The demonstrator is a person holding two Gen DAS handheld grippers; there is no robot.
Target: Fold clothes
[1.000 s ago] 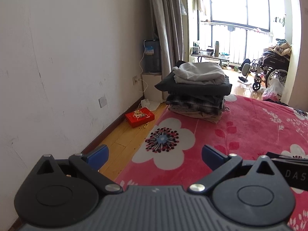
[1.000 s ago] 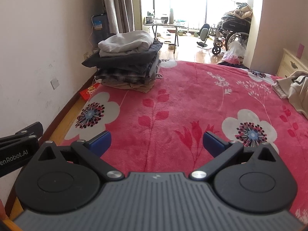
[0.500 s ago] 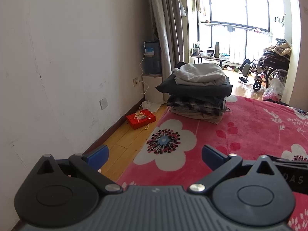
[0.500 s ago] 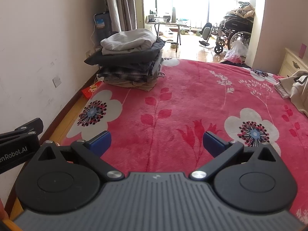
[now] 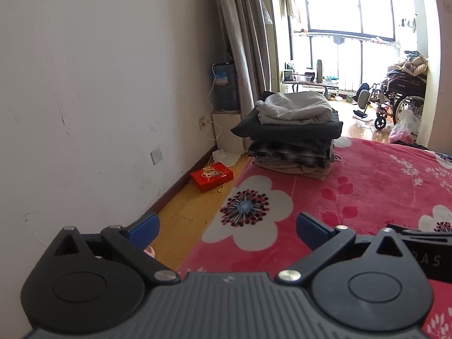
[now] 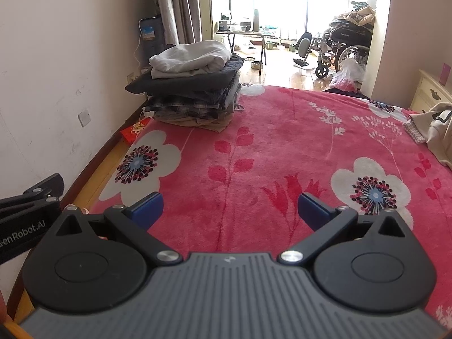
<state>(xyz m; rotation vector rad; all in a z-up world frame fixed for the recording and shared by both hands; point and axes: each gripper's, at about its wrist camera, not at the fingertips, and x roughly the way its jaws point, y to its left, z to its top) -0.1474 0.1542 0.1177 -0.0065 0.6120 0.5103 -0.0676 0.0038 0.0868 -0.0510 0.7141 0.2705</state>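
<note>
Both wide apart: left gripper (image 5: 227, 228), right gripper (image 6: 230, 207) (nothing held).

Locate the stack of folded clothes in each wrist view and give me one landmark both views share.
Left wrist view: the stack of folded clothes sits centre, slightly above the middle, on the far left corner of the red floral blanket.
Right wrist view: the stack sits upper left of centre, on the same blanket corner.
Shared landmark: the wheelchair near the window, at the right edge in the left view, upper right in the right view.
</note>
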